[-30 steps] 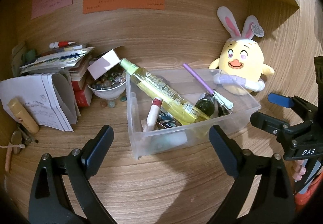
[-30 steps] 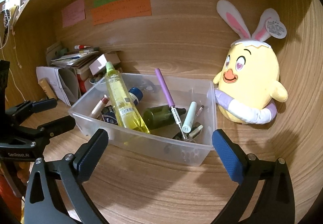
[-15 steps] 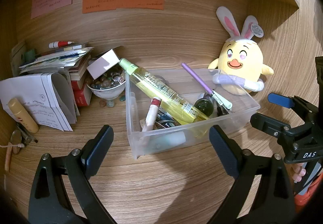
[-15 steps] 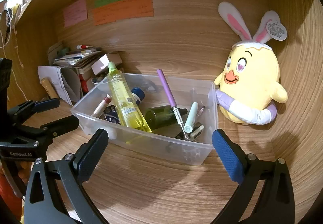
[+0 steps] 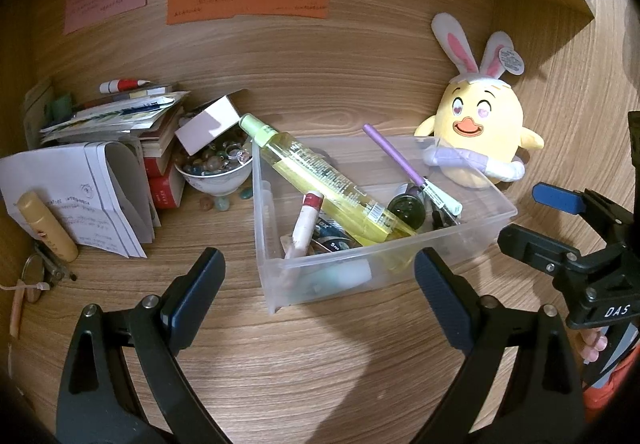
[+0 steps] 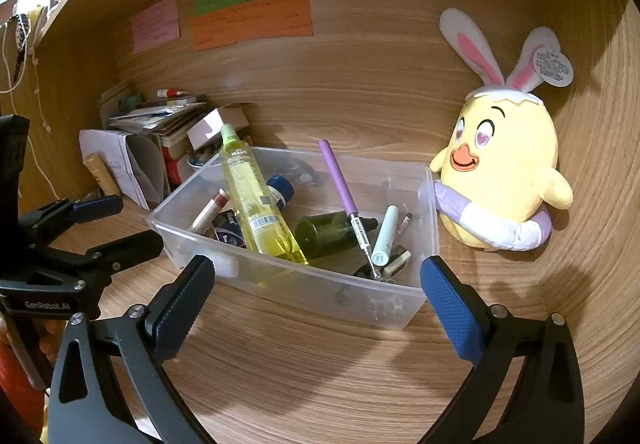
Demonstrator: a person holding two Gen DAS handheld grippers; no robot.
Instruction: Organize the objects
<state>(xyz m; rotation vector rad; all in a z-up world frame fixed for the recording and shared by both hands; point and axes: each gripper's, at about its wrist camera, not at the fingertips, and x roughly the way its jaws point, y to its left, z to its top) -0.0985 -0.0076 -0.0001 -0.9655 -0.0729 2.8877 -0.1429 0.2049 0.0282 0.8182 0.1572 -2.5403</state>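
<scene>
Almost nothing has shifted over the last second: both the left hand-held gripper (image 5: 318, 288) and right hand-held gripper (image 6: 316, 294) hover released, empty, while the clear plastic bin (image 6: 404, 308) just ahead holds the yellow spray bottle (image 6: 256, 203) and purple pen (image 6: 340, 179); sorting looks paused

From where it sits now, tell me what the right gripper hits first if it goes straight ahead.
Most likely the near wall of the clear plastic bin, which lies between the open fingers of the right gripper. Depth is uncertain; the yellow spray bottle lies behind that wall.
</scene>
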